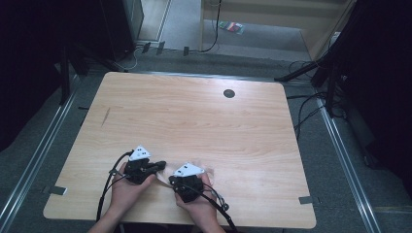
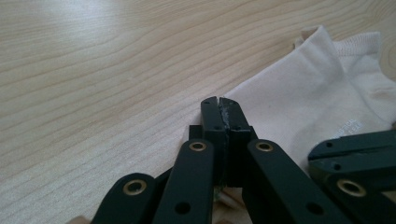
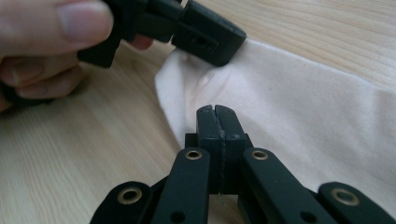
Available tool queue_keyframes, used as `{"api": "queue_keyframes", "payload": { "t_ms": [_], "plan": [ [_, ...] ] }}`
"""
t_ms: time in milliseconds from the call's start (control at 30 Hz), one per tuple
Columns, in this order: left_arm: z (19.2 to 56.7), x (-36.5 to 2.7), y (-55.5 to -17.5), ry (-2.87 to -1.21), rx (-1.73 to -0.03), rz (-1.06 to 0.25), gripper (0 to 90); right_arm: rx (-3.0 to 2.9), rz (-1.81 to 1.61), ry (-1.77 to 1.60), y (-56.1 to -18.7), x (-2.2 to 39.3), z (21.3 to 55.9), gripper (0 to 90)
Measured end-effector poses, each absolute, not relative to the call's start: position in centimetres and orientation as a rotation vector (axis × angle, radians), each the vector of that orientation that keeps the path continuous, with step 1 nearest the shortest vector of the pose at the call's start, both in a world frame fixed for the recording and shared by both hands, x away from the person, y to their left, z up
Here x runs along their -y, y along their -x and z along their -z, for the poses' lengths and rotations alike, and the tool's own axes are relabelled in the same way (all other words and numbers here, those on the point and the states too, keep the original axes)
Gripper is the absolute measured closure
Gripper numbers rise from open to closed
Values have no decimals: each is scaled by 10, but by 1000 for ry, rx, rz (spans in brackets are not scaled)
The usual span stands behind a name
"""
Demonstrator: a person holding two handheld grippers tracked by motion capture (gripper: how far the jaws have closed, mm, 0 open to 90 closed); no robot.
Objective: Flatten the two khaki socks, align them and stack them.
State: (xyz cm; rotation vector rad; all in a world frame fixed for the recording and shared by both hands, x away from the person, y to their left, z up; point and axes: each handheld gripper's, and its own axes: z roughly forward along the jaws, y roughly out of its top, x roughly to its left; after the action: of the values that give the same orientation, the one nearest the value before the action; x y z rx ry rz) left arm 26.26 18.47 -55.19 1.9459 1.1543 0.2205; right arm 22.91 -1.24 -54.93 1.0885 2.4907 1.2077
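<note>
A cream ankle sock (image 2: 299, 93) lies flat on the wooden table (image 1: 194, 121) near its front edge, partly under both grippers (image 1: 162, 175). My left gripper (image 2: 218, 103) is shut at the sock's corner. In the right gripper view the left gripper's tip (image 3: 219, 44) pinches the cloth, and creases run out from it. My right gripper (image 3: 215, 112) is shut, its jaws lying over the sock's (image 3: 303, 107) near edge, where the cloth stays smooth. In the high view the left gripper (image 1: 160, 165) points right and the right gripper (image 1: 173, 180) points up-left, tips close together.
A dark round grommet hole (image 1: 229, 93) sits at the table's far middle, and a short dark mark (image 1: 105, 116) at the left. Cables (image 1: 303, 104) and stand legs lie on the floor past the right edge. A hand (image 3: 46, 42) holds the left gripper.
</note>
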Motion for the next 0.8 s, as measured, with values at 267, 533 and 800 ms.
{"api": "queue_keyframes", "payload": {
  "t_ms": [267,533,800],
  "plan": [
    [554,-187,-266,-1922,-1147,-207,900,-2496,-1127,-968,-213,13,548,900],
    [539,-207,-242,-1813,-1053,-151,863,-2294,-1333,-1192,-232,64,523,900],
    [551,-198,-226,-2046,-1003,-153,900,-2316,-1199,-1343,-266,96,540,900]
  ]
}}
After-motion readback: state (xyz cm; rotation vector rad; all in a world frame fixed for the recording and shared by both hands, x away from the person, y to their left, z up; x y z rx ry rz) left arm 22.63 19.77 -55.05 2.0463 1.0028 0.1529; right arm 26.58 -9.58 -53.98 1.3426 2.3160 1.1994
